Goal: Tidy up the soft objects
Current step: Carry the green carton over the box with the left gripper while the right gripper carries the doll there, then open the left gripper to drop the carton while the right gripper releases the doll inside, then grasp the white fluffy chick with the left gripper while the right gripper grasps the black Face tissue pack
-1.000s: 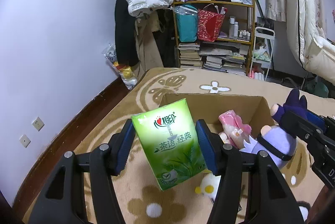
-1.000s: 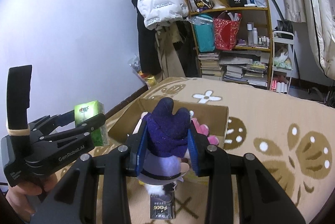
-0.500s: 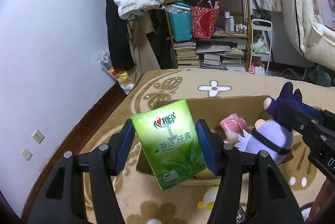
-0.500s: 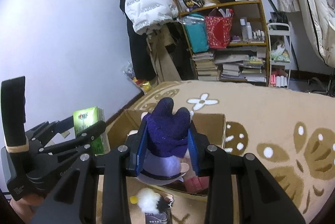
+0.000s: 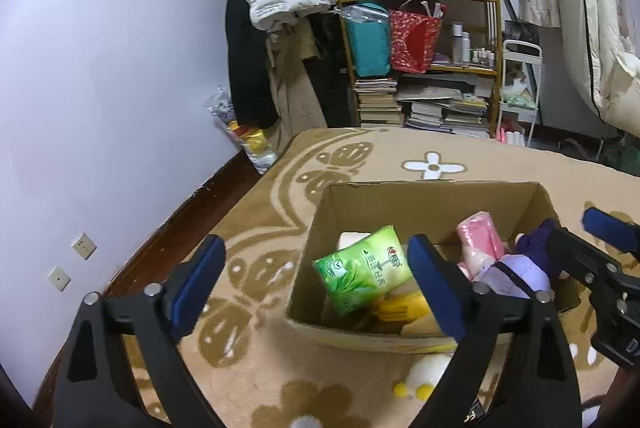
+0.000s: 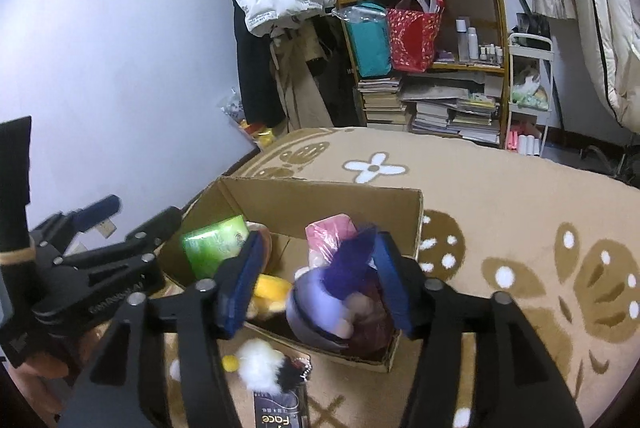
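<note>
I'm seeing a matt cardboard box (image 5: pixel 424 204), a glossy plastic-wrapped green tissue pack (image 5: pixel 362 274) — and a fuzzy cloth purple plush doll (image 6: pixel 340 292) — over a napped carpet (image 6: pixel 520 196).

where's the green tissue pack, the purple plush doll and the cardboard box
green tissue pack (image 5: pixel 366 278), left wrist view, printed front face
purple plush doll (image 6: pixel 340 292), right wrist view, its pale lilac head
brown cardboard box (image 5: pixel 432 204), left wrist view, inner far wall

- left gripper (image 5: pixel 316 286): black arms, blue pads, silver screws
- right gripper (image 6: pixel 318 282): same black frame, blue pads, round silver screws
- white lettering on left gripper's side
</note>
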{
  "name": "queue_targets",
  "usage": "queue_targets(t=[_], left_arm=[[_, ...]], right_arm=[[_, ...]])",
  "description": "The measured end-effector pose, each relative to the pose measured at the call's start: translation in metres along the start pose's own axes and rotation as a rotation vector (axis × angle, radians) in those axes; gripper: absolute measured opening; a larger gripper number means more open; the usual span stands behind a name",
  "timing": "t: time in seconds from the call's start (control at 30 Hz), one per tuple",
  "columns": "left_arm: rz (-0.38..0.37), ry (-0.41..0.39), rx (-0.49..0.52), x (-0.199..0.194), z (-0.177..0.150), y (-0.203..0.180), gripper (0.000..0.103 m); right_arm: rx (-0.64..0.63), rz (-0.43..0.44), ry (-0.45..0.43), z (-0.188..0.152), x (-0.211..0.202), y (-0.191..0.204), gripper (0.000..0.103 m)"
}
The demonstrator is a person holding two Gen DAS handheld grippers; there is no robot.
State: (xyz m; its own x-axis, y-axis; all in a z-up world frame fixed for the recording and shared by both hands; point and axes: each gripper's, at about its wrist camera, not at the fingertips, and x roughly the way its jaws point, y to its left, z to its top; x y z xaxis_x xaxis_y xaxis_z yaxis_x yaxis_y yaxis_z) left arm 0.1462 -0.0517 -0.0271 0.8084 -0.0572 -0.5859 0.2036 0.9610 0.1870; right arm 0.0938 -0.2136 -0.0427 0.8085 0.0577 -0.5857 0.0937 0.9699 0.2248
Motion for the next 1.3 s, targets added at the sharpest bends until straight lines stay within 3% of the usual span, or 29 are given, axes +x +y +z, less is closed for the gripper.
queue_targets(t=[0.1,0.27,0.77,1.03,1.3], left_arm=[[0.004,0.009,-0.012,-0.005,-0.002,0.006,0.102],[0.002,0.026,-0.042,-0.014,-0.009,0.015,0.102],[-0.097,0.138,-0.016,-0.026,-0.034,0.002,0.102],[-0.189,0.25,-0.01,-0.002,-0.051,-0.013,0.102],[-0.23,0.325,-0.005,0.023,-0.066,-0.023,0.102]], right_arm=[[0.0,0.001,-0.007,0.0,-0.006,0.002,0.081],[0.009,0.014,0.006,-0.007,-0.014,0.007,0.089],[-0.053,-0.017,0.144,-0.053,-0.021,0.026,0.089],[-0.09,0.002,0.242,-0.08,-0.002,0.029,0.089],[-0.114,0.007,0.325,-0.098,0.022,0.027,0.088]])
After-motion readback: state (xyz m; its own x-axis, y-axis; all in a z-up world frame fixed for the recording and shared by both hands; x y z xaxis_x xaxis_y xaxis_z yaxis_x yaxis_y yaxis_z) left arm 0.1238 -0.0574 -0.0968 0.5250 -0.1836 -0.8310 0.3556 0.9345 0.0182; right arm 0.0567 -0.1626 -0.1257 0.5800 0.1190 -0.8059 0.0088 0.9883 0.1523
